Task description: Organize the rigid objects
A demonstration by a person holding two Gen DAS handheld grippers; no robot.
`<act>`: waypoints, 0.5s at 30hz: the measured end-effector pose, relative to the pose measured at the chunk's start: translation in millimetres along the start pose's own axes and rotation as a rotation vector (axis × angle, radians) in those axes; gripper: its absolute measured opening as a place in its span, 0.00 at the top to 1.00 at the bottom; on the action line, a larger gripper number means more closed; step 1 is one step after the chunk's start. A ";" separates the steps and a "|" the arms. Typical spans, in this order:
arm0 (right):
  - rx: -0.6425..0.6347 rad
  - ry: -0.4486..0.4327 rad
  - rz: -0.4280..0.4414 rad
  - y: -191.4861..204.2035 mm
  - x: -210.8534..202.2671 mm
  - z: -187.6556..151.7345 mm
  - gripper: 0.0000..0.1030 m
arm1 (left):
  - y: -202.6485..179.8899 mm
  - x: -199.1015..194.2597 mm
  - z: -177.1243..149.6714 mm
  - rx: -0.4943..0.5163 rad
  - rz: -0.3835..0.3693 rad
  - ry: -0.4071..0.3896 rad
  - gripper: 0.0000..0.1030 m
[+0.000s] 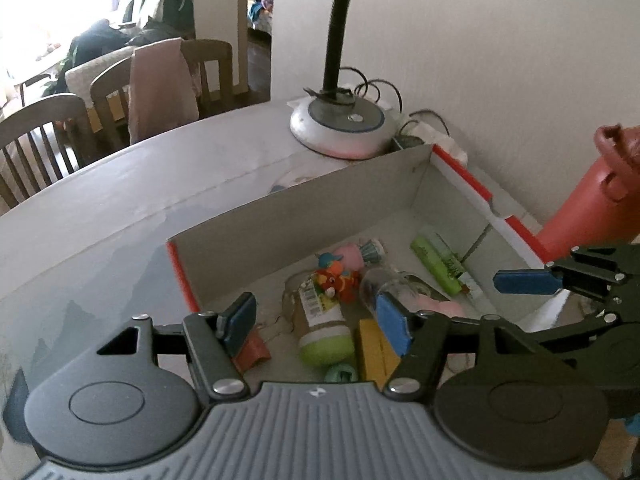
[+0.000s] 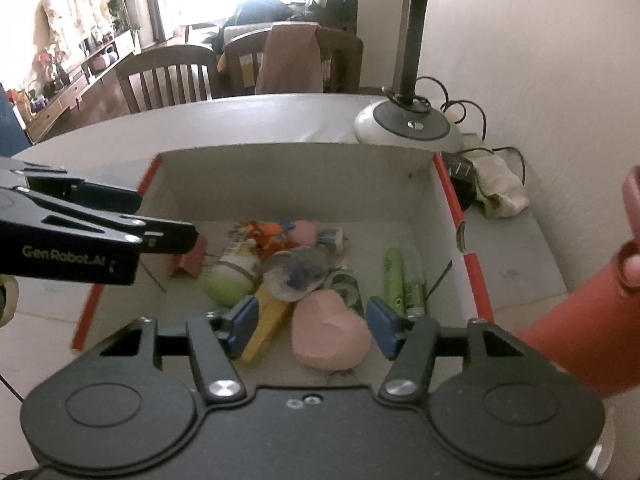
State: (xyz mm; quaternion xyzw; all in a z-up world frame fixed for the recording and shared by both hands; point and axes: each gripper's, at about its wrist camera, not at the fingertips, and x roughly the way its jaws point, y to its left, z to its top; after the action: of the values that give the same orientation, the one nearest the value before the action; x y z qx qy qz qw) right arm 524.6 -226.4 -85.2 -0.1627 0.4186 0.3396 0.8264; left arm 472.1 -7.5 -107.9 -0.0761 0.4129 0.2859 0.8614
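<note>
A cardboard box (image 1: 320, 208) (image 2: 288, 184) with red edges holds several small things: a green-capped tube (image 1: 324, 332) (image 2: 232, 276), an orange toy figure (image 1: 336, 280) (image 2: 268, 234), a clear bottle (image 1: 384, 284) (image 2: 296, 272), a yellow block (image 1: 374, 352) (image 2: 268, 324), a green marker (image 1: 438, 264) (image 2: 394, 276) and a pink heart-shaped piece (image 2: 328, 336). My left gripper (image 1: 316, 318) hangs open over the box's left part, holding nothing. Over the near right part, my right gripper (image 2: 313, 322) is open above the pink heart, its pads clear of it.
A desk lamp's round base (image 1: 342, 124) (image 2: 408, 124) and its cables stand behind the box by the wall. A person's red sleeve (image 1: 580, 208) (image 2: 580, 328) is at the right. A white cloth (image 2: 500, 192) lies right of the box. Wooden chairs (image 2: 168, 76) stand beyond the table's far edge.
</note>
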 end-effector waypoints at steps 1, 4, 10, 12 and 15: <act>0.001 -0.006 0.001 3.8 -5.0 -1.6 0.39 | 2.8 -5.9 -2.9 -0.007 -0.007 -0.007 0.35; 0.006 -0.026 -0.005 15.8 -18.9 -6.7 0.38 | 9.4 -21.1 -11.0 -0.017 -0.015 -0.026 0.28; 0.030 -0.080 -0.021 36.7 -48.6 -14.0 0.28 | 22.3 -52.0 -25.2 -0.026 -0.052 -0.061 0.27; 0.049 -0.099 -0.023 41.6 -58.4 -16.6 0.26 | 25.3 -63.4 -30.4 -0.018 -0.061 -0.079 0.23; 0.076 -0.128 -0.023 49.1 -71.9 -21.8 0.21 | 29.0 -78.7 -38.1 -0.005 -0.073 -0.104 0.20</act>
State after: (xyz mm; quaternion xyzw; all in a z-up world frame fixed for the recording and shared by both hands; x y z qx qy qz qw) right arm 447.6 -233.8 -39.7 -0.1142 0.3757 0.3238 0.8608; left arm 391.5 -31.4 -70.1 -0.0782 0.3637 0.2590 0.8914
